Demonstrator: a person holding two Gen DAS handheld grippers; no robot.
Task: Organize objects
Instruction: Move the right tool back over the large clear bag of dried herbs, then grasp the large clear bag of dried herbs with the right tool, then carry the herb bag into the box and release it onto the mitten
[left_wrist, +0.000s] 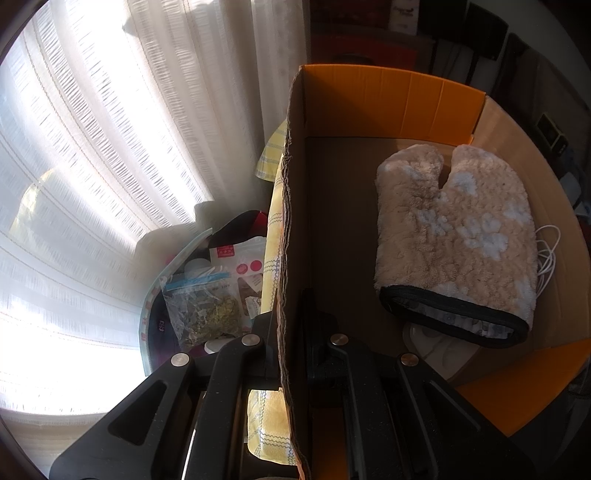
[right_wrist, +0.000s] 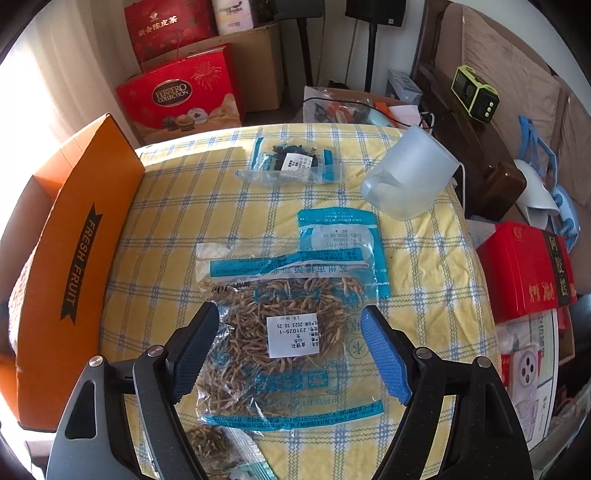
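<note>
one herb bag (right_wrist: 280, 332), lower corner cut off

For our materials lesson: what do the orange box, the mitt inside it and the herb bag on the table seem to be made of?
Box: corrugated cardboard, matte; the torn wall edge shows fluted layers.
Mitt: plush fleece-like fabric, fuzzy pile, black bound cuff.
Herb bag: thin clear plastic film, glossy and crinkled, contents visible through it, with a paper-looking label.

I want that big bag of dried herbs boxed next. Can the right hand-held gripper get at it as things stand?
Probably yes. The right hand-held gripper stands open right over the bag of dried herbs, which lies flat on the checked cloth with nothing on top of it.
</note>
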